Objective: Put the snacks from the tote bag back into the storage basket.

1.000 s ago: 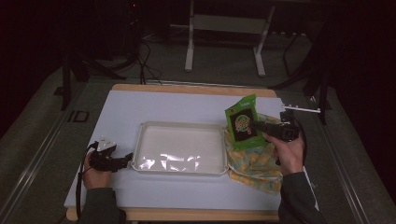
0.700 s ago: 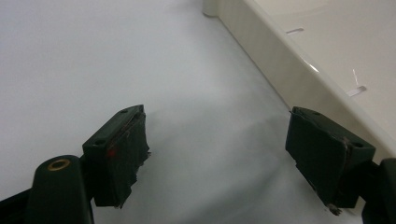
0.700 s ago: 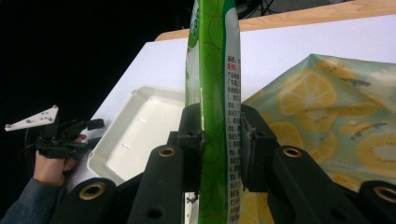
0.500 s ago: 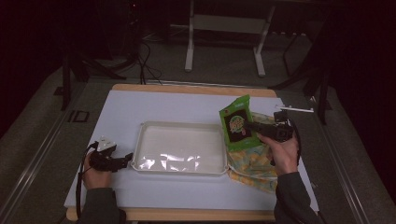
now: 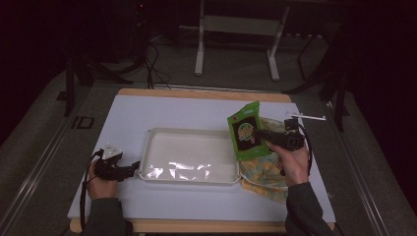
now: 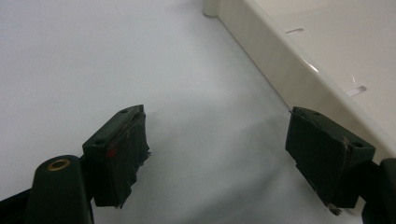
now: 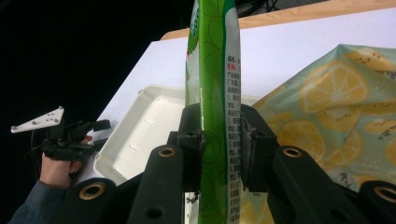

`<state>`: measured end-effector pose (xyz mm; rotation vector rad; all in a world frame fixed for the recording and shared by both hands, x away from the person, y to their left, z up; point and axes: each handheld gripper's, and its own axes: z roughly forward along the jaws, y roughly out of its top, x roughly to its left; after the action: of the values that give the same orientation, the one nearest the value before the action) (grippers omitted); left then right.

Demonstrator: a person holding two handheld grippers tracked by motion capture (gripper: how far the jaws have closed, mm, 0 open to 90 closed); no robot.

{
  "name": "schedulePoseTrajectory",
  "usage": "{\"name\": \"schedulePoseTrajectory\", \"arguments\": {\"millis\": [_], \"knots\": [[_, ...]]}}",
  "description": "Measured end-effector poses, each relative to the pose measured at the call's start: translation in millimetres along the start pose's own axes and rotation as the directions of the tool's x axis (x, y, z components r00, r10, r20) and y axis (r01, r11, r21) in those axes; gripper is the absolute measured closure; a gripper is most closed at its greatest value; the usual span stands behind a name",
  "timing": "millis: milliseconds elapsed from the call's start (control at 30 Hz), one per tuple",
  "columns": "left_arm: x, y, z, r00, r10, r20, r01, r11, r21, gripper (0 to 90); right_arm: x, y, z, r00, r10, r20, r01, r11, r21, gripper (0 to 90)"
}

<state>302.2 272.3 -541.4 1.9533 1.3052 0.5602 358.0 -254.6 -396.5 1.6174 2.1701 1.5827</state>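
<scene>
A green snack pouch (image 5: pixel 247 130) hangs upright above the right end of the white tray (image 5: pixel 189 173), with my right gripper (image 5: pixel 259 133) shut on it. In the right gripper view both jaws of my right gripper (image 7: pixel 222 135) press the green snack pouch (image 7: pixel 215 70) from either side. At the tray's left end my left gripper (image 5: pixel 132 169) rests on the table, and in the left gripper view my left gripper (image 6: pixel 217 151) stands open with nothing between its jaws, beside the tray wall (image 6: pixel 275 70).
A lemon-print cloth bag (image 5: pixel 265 173) lies on the white table cover (image 5: pixel 162 113) under my right hand, right of the tray. In the right gripper view the cloth bag (image 7: pixel 336 102) spreads to the right. Dark floor and stand legs (image 5: pixel 199 54) lie beyond the table.
My right gripper has carried the green pouch a little to the left, toward the tray's right end. The left gripper has stayed in place.
</scene>
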Motion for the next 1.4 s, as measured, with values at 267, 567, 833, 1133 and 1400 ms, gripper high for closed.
{"name": "schedulePoseTrajectory", "arguments": {"millis": [267, 567, 833, 1133, 1400], "knots": [[0.0, 0.0, 0.0, 1.0, 0.001, 0.0, -0.001, 1.0, 0.0, 21.1, 1.8, -4.5, 3.4, 1.0, 0.004, 0.007, -0.004, 1.0, -0.005, 73.1], [0.0, 0.0, 0.0, 1.0, 0.0, 0.001, 0.0, 1.0, -0.001, 21.1, 3.7, -7.2, 8.0, 0.9999, 0.005, 0.011, -0.005, 1.0, -0.003, 73.1], [0.0, 0.0, 0.1, 1.0, 0.001, 0.0, -0.001, 1.0, 0.0, 21.1, 3.3, -11.2, 11.1, 0.9998, 0.013, 0.018, -0.013, 1.0, -0.003, 73.1], [0.0, 0.0, 0.0, 1.0, -0.001, 0.001, 0.001, 1.0, -0.001, 21.1, 4.4, -17.6, 18.7, 0.9996, 0.022, 0.017, -0.022, 1.0, -0.005, 73.0], [0.1, 0.0, 0.0, 1.0, -0.001, 0.001, 0.001, 1.0, -0.002, 21.1, 6.3, -22.1, 25.1, 0.9995, 0.027, 0.016, -0.027, 1.0, 0.002, 73.0]]}}
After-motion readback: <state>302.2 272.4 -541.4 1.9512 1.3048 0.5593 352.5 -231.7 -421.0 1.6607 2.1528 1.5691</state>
